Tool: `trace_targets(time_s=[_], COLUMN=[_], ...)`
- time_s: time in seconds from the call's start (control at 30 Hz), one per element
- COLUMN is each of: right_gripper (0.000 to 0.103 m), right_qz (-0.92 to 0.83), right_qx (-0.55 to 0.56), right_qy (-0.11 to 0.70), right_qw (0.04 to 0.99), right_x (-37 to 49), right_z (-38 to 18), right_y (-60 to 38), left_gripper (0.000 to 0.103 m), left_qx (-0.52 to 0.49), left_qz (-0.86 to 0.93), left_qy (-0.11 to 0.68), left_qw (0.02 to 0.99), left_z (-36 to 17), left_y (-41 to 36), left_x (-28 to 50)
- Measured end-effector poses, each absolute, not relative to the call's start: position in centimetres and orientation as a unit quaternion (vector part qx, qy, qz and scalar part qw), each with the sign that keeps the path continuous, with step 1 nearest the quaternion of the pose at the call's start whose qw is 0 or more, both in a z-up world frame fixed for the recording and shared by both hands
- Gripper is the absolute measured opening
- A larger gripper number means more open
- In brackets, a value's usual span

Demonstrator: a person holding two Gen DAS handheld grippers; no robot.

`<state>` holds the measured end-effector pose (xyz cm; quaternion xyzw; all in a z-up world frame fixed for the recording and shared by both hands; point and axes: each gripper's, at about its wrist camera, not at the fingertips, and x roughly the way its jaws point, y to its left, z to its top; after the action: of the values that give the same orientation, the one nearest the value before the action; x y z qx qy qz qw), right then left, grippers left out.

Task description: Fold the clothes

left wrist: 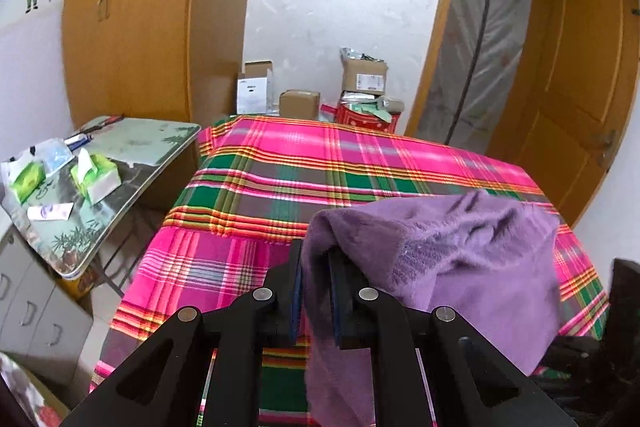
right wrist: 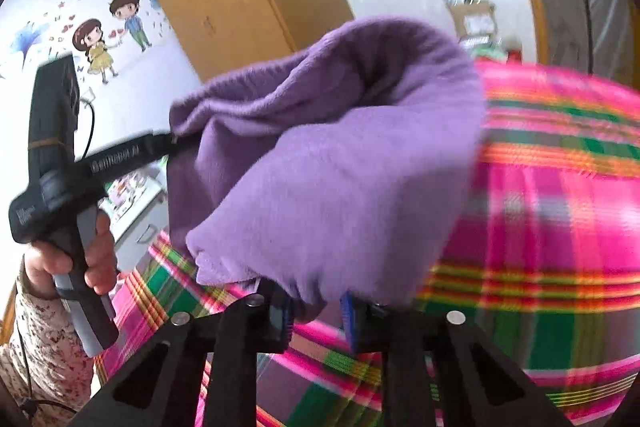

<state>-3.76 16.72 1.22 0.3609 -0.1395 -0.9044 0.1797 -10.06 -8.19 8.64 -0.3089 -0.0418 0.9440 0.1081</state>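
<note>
A bedroom with a tall wooden wardrobe and a door holds a bed under a pink, green and orange plaid cover. A side table with tissue packs stands off its left edge. The purple fleece garment is held up over the near part of the cover, bunched and sagging between the two tools. It looks soft, light and limp, a little slippery, so it is best taken at a hem or corner. The left gripper is clamped on one edge of it. The right gripper pinches a fold at its lower edge. A hand grips the left tool's handle.
</note>
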Motion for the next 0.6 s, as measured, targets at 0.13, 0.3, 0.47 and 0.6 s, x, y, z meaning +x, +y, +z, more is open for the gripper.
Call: trace_targets(time_s=[0.13, 0.3, 0.47, 0.6], right_gripper=[0.016, 0.016, 0.015, 0.015], right_qz=[-0.919, -0.934, -0.945, -0.952], right_qx=[0.33, 0.304, 0.287, 0.276], right_qy=[-0.141, -0.124, -0.099, -0.083], right_qw=[0.164, 0.144, 0.124, 0.103], right_x=[-2.4, -0.4, 2.2, 3.8], right_z=[3.0, 4.4, 6.0, 6.9], right_y=[18.4, 19.3, 19.7, 20.9], left_gripper=[0.011, 0.011, 0.011, 0.011], left_qx=[-0.3, -0.293, -0.291, -0.292], left_qz=[0.946, 0.947, 0.946, 0.944], left_qy=[-0.045, -0.052, -0.06, -0.069], left_qw=[0.111, 0.122, 0.131, 0.14], left_z=[9.4, 9.9, 10.1, 9.7], left_y=[-8.1, -7.8, -7.4, -7.0], left_x=[-9.4, -8.3, -6.8, -5.3])
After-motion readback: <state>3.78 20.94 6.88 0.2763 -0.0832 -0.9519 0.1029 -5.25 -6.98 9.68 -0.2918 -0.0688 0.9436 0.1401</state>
